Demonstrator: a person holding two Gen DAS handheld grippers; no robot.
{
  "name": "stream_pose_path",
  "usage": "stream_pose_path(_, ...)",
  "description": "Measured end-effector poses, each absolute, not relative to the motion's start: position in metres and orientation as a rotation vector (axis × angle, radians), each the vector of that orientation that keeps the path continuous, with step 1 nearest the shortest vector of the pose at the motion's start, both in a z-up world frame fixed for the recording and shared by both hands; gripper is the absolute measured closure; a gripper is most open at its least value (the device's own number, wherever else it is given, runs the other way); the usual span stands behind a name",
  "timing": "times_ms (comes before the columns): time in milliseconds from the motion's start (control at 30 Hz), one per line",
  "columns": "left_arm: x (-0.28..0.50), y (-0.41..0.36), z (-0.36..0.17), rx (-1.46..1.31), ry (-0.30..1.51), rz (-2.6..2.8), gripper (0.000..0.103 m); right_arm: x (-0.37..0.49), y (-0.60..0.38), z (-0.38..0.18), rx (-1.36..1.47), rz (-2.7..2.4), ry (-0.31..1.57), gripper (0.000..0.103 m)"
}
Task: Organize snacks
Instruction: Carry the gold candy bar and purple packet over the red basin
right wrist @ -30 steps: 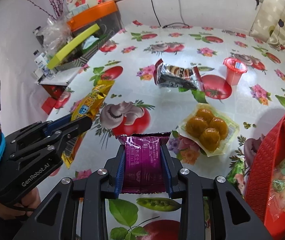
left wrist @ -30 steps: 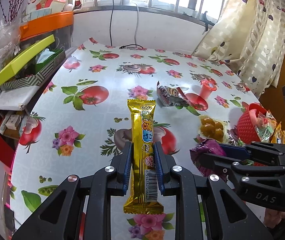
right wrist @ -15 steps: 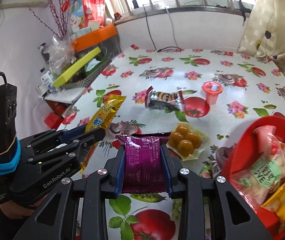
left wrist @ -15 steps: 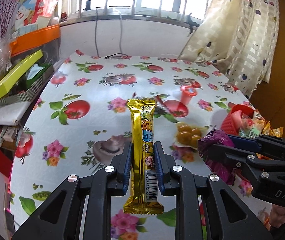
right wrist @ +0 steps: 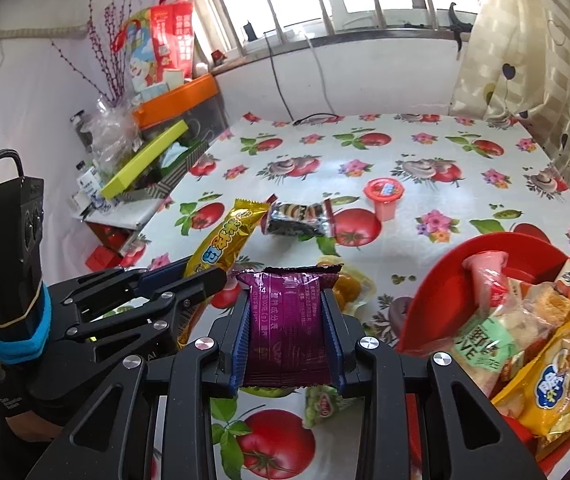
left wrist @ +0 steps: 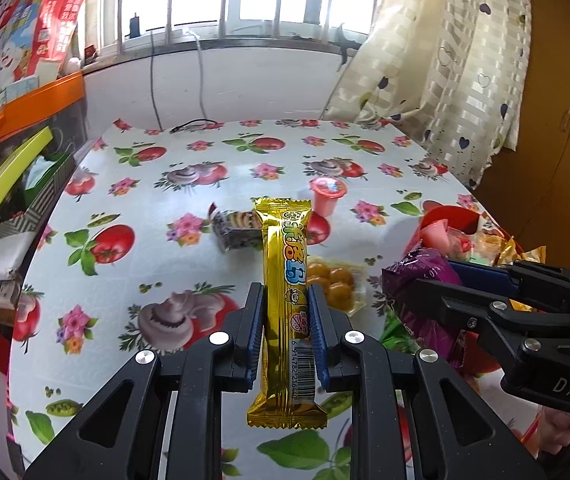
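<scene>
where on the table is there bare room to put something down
The far half of the floral tablecloth, from the pink jelly cup back to the black cable by the wall, is bare. So is the left strip beside the black striped packet. The red basket corner is crowded.

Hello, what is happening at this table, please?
A person is sorting snacks with two hand-held grippers. The left gripper holds a gold snack bar; the right gripper holds a purple packet. Both are above the table. The red basket already has snacks; three remain on the tablecloth.
</scene>
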State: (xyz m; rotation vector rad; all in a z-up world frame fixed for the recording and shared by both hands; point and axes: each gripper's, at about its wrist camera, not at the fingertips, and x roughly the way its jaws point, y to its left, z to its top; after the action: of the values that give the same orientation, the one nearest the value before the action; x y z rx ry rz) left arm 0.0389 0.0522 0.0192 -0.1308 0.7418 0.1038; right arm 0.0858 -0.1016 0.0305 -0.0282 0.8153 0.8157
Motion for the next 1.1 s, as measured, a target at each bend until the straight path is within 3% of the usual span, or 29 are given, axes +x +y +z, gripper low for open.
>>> stream_pose_path(1100, 0.087, -0.062, 0.029, -0.050, 0.746, -0.175, 0.080, 0.098, -0.217, 0.042, 0.085, 0.599, 0.761, 0.074)
